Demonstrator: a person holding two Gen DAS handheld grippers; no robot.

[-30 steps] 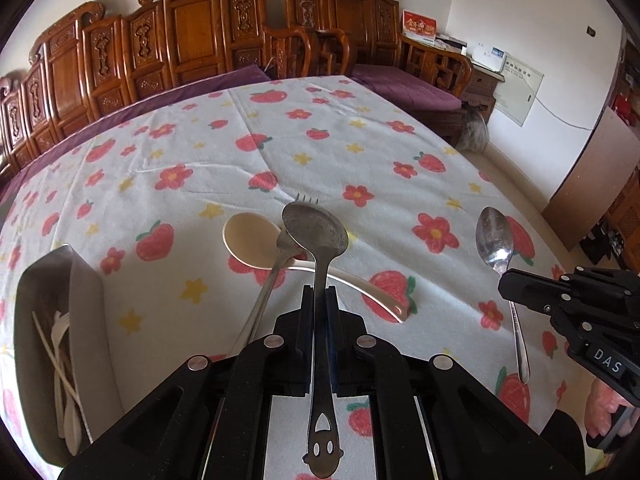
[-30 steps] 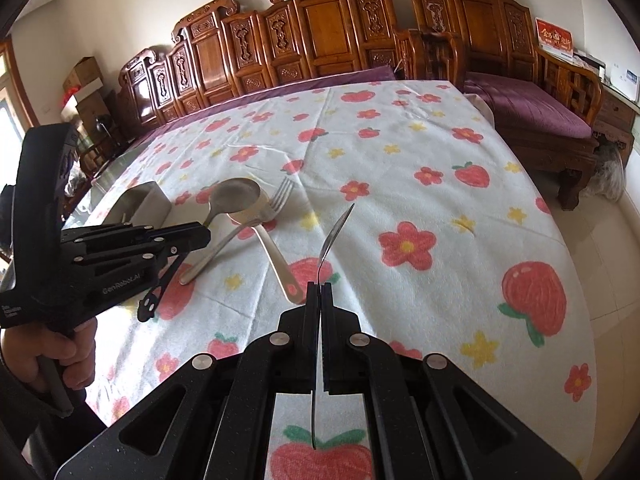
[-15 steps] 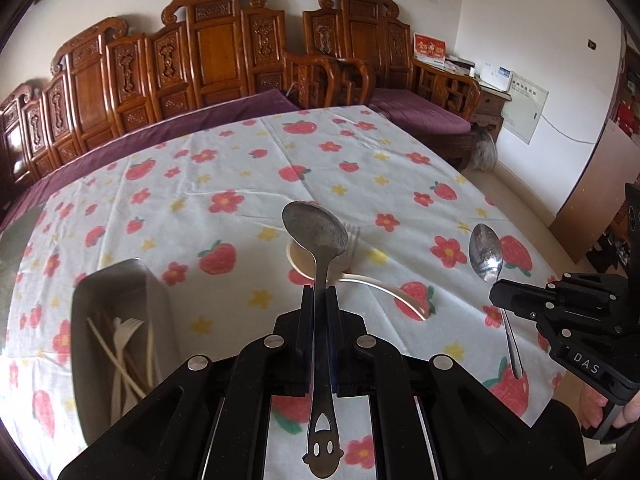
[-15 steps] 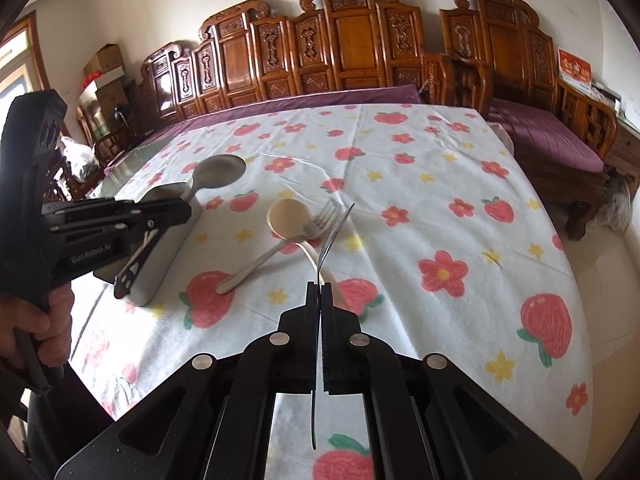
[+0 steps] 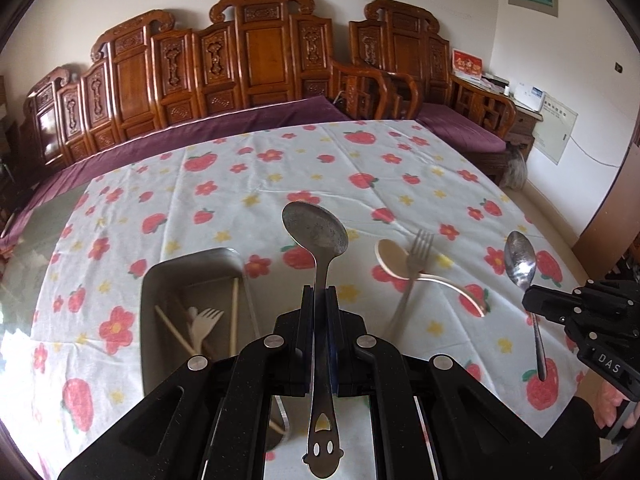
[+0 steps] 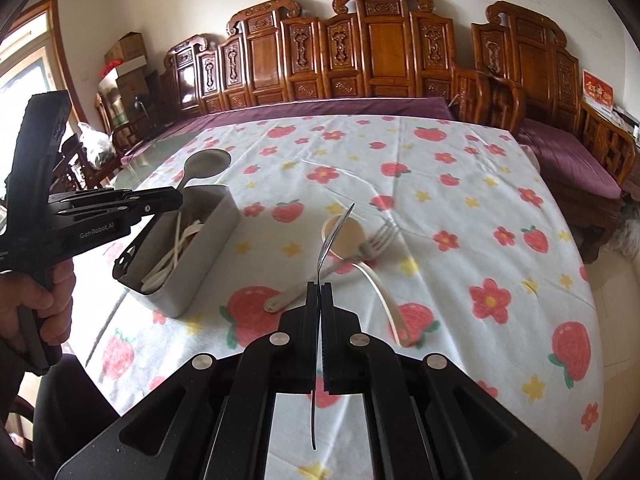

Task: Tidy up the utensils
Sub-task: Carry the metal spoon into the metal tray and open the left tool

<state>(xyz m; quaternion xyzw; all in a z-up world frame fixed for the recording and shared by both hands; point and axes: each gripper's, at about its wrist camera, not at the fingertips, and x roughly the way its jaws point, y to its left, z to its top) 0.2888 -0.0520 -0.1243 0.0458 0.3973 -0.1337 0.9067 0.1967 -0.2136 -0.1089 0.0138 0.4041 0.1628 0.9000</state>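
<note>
My left gripper (image 5: 320, 294) is shut on the handle of a steel spoon (image 5: 314, 232) with a smiley-face end, held in the air. From the right wrist view, this left gripper (image 6: 176, 198) and its spoon (image 6: 206, 164) hang above the grey metal box (image 6: 204, 264). My right gripper (image 6: 320, 288) is shut on a second steel spoon (image 6: 334, 232), seen edge-on. In the left wrist view that right gripper (image 5: 532, 304) carries its spoon (image 5: 519, 258) at the right. On the cloth lie a cream spoon (image 5: 394, 264) and a metal fork (image 5: 418, 248), crossed.
The metal box (image 5: 192, 258) holds chopsticks and a cream plastic fork (image 5: 206, 320). A strawberry-print cloth (image 6: 460, 200) covers the table. Carved wooden benches (image 5: 256, 52) with purple cushions stand behind it. A person's hand (image 6: 36, 304) grips the left tool.
Both grippers have risen and shifted left with their spoons. The metal box has come from the left edge toward the middle of the left wrist view; the left spoon now hangs over it.
</note>
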